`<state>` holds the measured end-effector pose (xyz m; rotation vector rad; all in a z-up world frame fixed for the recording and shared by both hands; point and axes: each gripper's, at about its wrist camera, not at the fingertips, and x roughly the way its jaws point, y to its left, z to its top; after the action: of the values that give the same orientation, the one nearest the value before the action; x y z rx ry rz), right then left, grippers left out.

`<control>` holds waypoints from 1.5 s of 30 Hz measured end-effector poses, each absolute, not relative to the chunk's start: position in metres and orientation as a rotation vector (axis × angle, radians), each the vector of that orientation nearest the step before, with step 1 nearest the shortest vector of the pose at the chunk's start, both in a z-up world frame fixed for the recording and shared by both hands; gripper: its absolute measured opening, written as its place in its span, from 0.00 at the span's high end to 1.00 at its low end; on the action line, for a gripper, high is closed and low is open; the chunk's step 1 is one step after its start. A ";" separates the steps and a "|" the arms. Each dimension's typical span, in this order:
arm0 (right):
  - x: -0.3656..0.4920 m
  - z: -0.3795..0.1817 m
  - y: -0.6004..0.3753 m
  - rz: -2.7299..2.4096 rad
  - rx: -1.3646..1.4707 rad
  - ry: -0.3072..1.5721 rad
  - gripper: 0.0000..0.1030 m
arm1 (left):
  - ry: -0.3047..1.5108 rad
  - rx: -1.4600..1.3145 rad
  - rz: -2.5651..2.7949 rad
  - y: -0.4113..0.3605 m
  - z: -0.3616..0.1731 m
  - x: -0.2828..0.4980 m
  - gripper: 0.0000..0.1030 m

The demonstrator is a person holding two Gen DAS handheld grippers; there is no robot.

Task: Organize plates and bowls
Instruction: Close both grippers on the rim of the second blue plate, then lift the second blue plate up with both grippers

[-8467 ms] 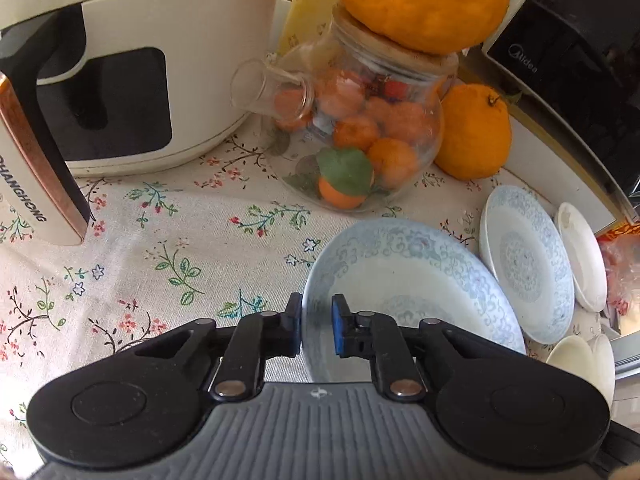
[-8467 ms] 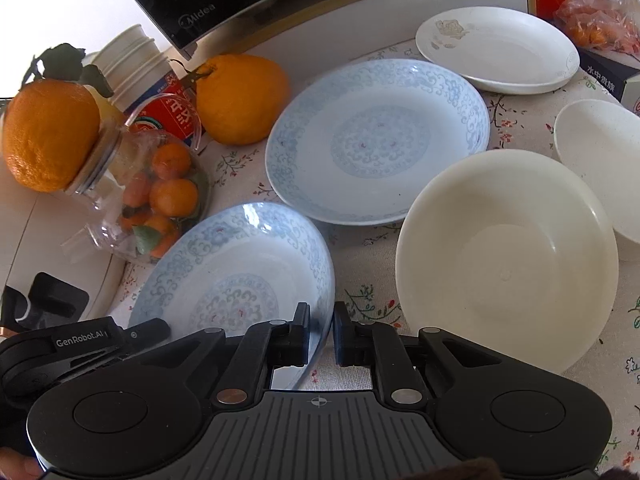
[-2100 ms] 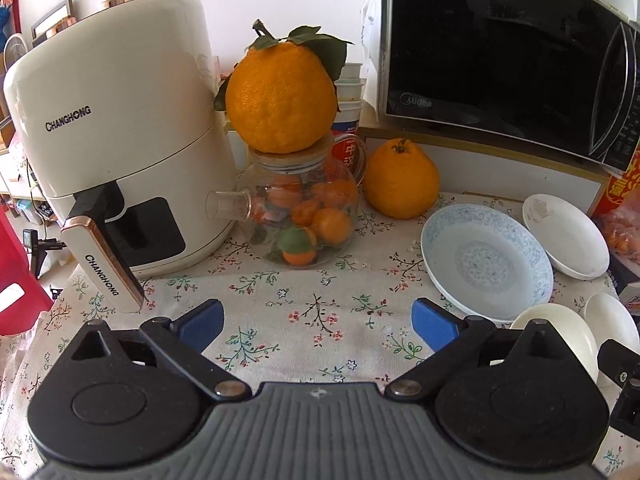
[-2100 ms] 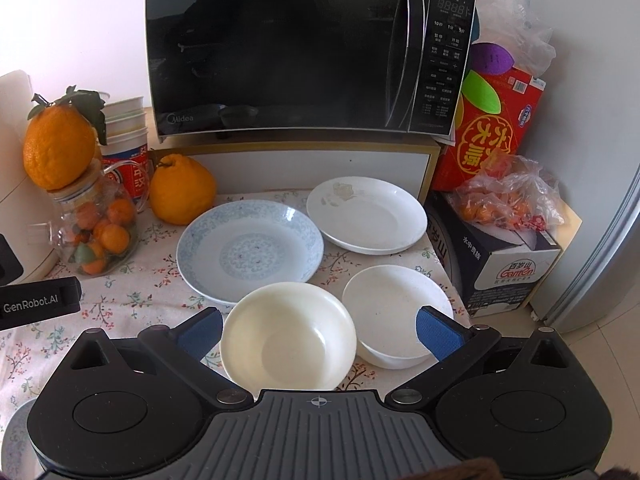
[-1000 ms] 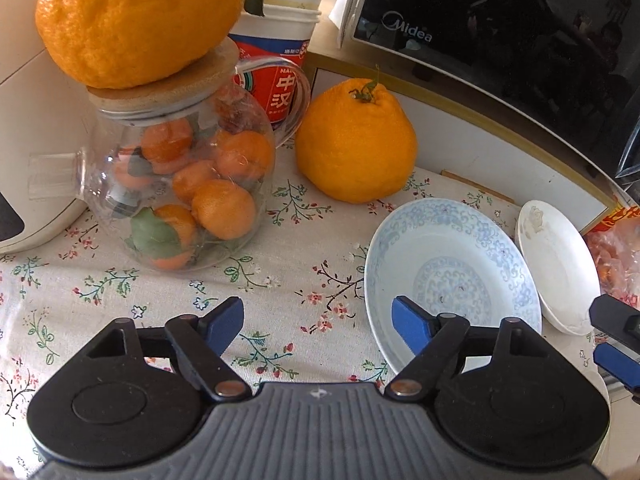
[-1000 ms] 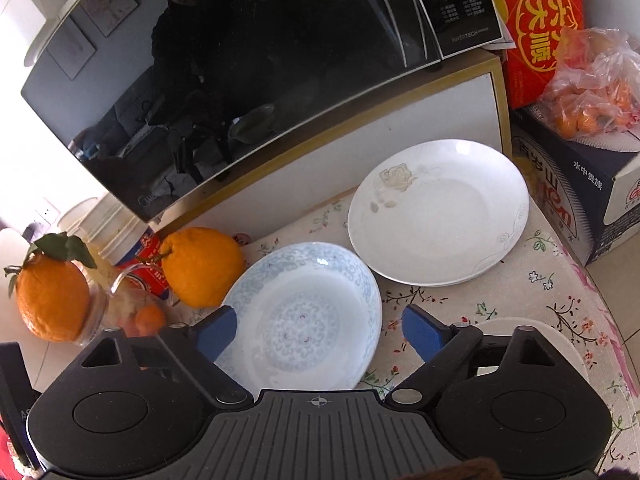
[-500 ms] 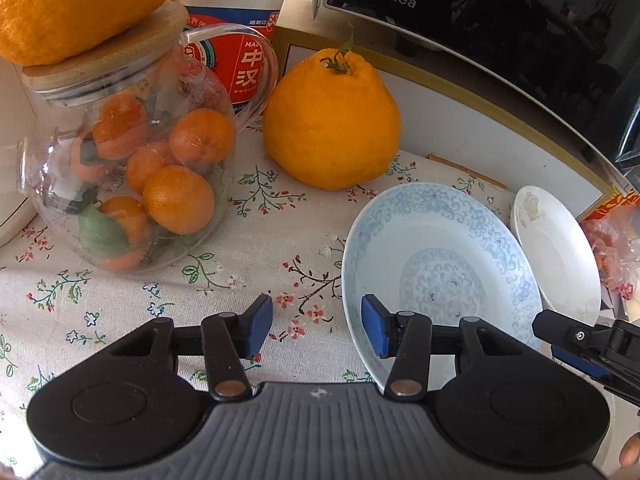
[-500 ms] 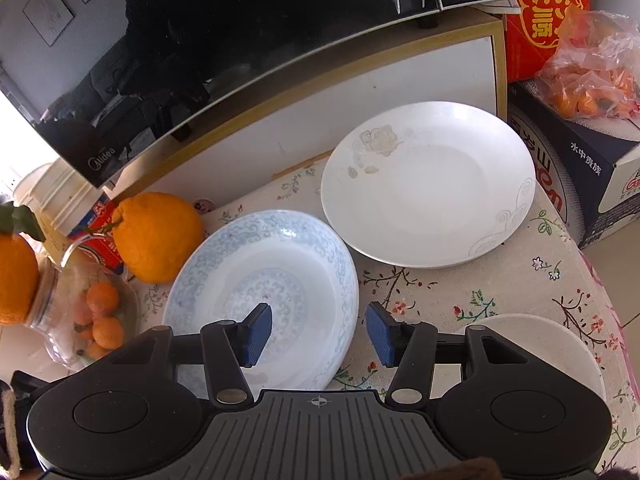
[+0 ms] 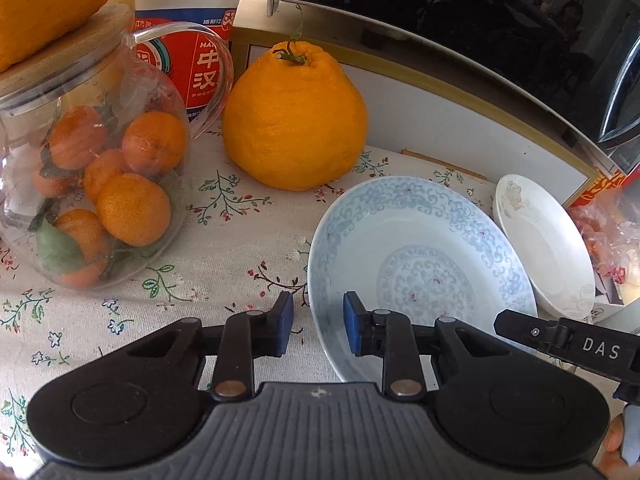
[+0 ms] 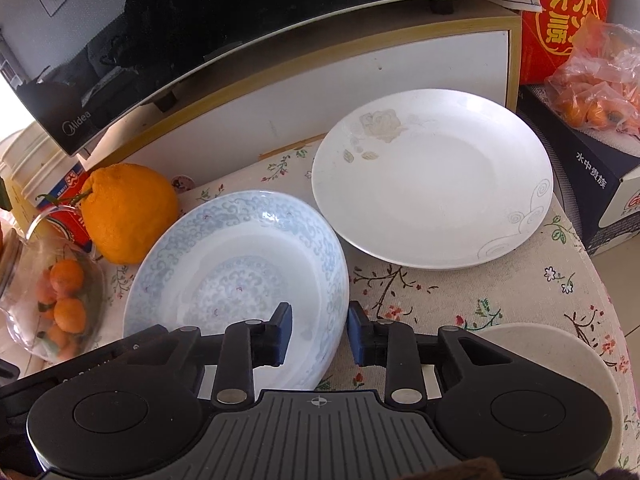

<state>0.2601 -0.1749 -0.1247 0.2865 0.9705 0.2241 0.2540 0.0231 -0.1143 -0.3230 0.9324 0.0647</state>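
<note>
A blue-patterned plate [image 9: 424, 276] lies on the floral tablecloth; it also shows in the right wrist view [image 10: 236, 276]. My left gripper [image 9: 318, 324] is open and straddles the plate's left rim, one finger on each side, not clamped. My right gripper [image 10: 318, 334] is open and straddles its right rim. A white plate with a faint flower print [image 10: 432, 176] lies behind and to the right; it also shows in the left wrist view [image 9: 544, 248]. A cream bowl [image 10: 560, 364] sits at the front right, partly hidden by my right gripper.
A large orange fruit [image 9: 294, 120] stands just behind the blue plate. A glass jar of small oranges [image 9: 92, 176] is at the left. A black microwave [image 10: 200, 20] on a white stand lines the back. A dark box [image 10: 592, 184] with bagged oranges stands right.
Both grippers have moved in low over the blue plate and narrowed from wide open, so their fingers now sit on either side of its opposite rims.
</note>
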 end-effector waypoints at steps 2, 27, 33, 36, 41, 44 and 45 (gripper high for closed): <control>0.261 -0.126 -0.173 0.217 0.278 0.969 0.76 | 0.929 -0.347 0.051 0.024 -0.116 0.254 0.83; 0.247 -0.107 -0.184 0.217 0.319 0.942 0.89 | 0.909 -0.384 0.053 0.027 -0.096 0.239 0.87; 0.237 -0.097 -0.183 0.236 0.329 0.928 0.89 | 0.900 -0.385 0.056 0.031 -0.086 0.228 0.87; 0.231 -0.089 -0.179 0.245 0.323 0.910 0.89 | 0.885 -0.386 0.057 0.035 -0.080 0.221 0.87; 0.225 -0.077 -0.173 0.265 0.302 0.876 0.88 | 0.865 -0.413 0.055 0.043 -0.072 0.212 0.87; 0.219 -0.071 -0.169 0.269 0.283 0.864 0.88 | 0.855 -0.413 0.057 0.047 -0.066 0.206 0.87; 0.217 -0.068 -0.168 0.270 0.276 0.857 0.88 | 0.851 -0.414 0.057 0.048 -0.064 0.203 0.87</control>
<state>0.2169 -0.1675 -0.0683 0.2764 0.8575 0.2699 0.2032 0.0478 -0.0636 -0.4140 0.8514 0.0565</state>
